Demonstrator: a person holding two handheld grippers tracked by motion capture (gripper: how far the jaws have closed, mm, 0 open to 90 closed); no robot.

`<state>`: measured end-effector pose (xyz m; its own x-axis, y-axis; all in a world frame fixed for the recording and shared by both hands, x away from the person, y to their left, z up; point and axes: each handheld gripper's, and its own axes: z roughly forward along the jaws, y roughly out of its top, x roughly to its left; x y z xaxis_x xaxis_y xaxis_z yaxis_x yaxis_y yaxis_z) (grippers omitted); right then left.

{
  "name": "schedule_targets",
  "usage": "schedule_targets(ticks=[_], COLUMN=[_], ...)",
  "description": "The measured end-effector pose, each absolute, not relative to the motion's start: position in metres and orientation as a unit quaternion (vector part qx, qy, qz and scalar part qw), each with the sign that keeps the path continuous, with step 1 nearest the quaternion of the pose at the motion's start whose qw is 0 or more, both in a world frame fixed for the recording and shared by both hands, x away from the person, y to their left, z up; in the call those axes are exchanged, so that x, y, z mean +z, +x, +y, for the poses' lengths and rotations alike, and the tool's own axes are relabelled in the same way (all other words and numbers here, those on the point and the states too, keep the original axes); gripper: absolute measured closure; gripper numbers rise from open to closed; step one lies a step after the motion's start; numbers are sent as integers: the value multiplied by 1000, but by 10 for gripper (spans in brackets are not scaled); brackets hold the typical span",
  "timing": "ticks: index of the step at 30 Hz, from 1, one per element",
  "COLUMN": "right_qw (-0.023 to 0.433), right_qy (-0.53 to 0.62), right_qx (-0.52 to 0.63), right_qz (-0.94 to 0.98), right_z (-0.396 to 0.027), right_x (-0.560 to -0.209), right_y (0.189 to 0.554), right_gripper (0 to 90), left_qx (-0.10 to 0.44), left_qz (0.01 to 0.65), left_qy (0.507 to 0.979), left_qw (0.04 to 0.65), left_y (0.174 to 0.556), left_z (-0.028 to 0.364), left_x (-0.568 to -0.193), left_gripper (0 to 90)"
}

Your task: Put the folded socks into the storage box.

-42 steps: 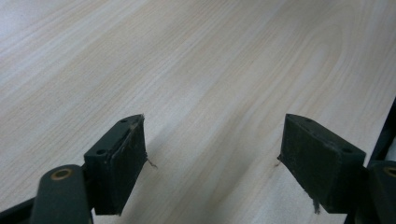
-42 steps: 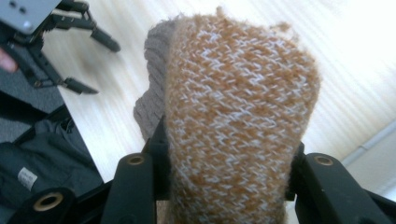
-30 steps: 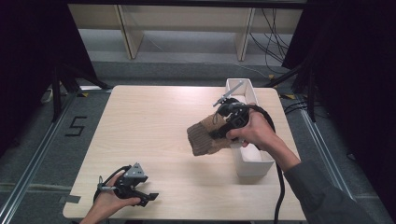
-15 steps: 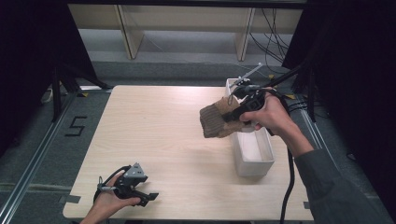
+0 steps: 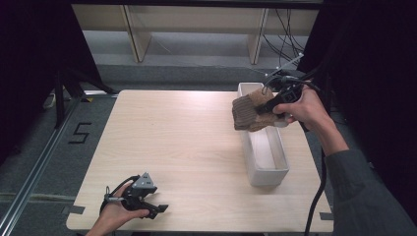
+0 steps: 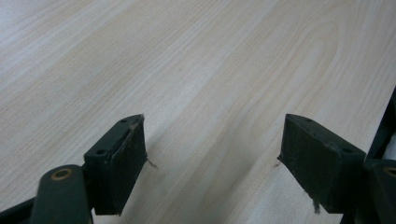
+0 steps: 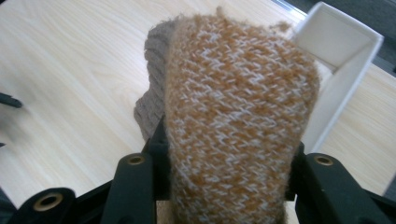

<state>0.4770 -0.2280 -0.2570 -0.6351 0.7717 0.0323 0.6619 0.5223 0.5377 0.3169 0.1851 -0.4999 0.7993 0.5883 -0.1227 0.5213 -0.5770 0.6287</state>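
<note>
A folded knitted piece (image 5: pixel 250 114), orange-and-white on one face and brown on the other, hangs above the far end of a long white box (image 5: pixel 265 160) at the table's right. My right gripper (image 5: pixel 268 109) is shut on it, its jaws pressing both sides of the knitted piece (image 7: pixel 233 121), with the white box (image 7: pixel 341 60) behind it. Near the table's front left corner my left gripper (image 5: pixel 156 208) rests low in the person's hand. Its jaws stand open over bare wood, with nothing between the fingertips (image 6: pixel 212 163).
The light wooden table (image 5: pixel 177 142) lies between the two hands. Past the far edge are a grey floor and wooden shelf legs (image 5: pixel 130 34). A black cable (image 5: pixel 319 191) trails from the right gripper along the table's right edge.
The right hand has carried the knitted piece up and away toward the far right, from beside the box's middle to above its far end. The left hand has stayed put.
</note>
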Motion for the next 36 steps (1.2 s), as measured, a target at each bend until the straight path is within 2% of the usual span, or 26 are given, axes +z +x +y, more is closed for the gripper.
schedule_targets(ticks=[11, 25, 36], right_qw=[126, 154, 167], right_qy=[444, 448, 430], right_qx=[228, 175, 139], right_qz=[857, 863, 877], right_z=[-251, -257, -253], right_x=[-264, -298, -327], right_y=[497, 532, 542], right_gripper=[554, 554, 552], left_qx=[47, 46, 48], left_qz=[321, 313, 311], left_qy=[883, 889, 890], left_qw=[339, 332, 329], left_y=[319, 318, 319], left_z=[187, 184, 185], left_x=[-502, -503, -504], left_gripper=[218, 230, 230])
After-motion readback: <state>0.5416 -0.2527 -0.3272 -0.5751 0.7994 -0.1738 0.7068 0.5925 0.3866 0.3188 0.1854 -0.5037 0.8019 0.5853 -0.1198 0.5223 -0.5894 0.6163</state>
